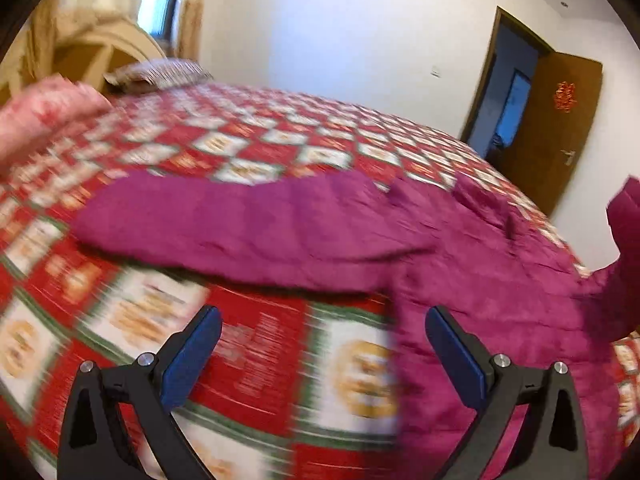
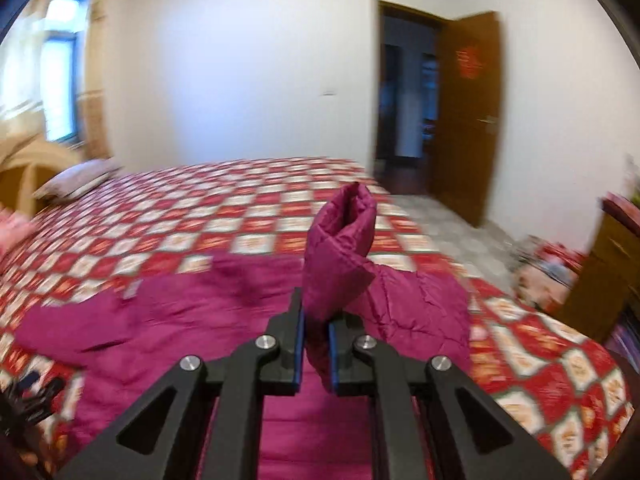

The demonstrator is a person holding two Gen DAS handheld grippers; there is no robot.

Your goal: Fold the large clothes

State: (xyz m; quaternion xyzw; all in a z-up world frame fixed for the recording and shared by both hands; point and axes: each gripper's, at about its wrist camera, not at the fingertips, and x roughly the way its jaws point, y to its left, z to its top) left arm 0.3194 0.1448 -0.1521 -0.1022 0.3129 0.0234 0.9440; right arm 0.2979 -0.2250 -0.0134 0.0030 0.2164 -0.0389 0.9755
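A magenta padded jacket (image 1: 500, 280) lies spread on the red-and-white checked bedspread (image 1: 260, 344). One sleeve (image 1: 224, 224) stretches out flat to the left. My left gripper (image 1: 322, 344) is open and empty, low over the bedspread beside the jacket's left edge. My right gripper (image 2: 316, 344) is shut on the jacket's other sleeve (image 2: 340, 248), holding its cuff end up off the bed. The jacket body (image 2: 192, 320) lies below it. The raised sleeve also shows in the left wrist view (image 1: 624, 264) at the far right.
Pillows (image 1: 160, 74) and a pink quilt (image 1: 44, 116) lie at the head of the bed by a beige headboard (image 1: 100, 52). An open brown door (image 2: 464, 116) stands past the bed. A wooden cabinet (image 2: 600, 272) and clutter (image 2: 540, 268) sit on the right.
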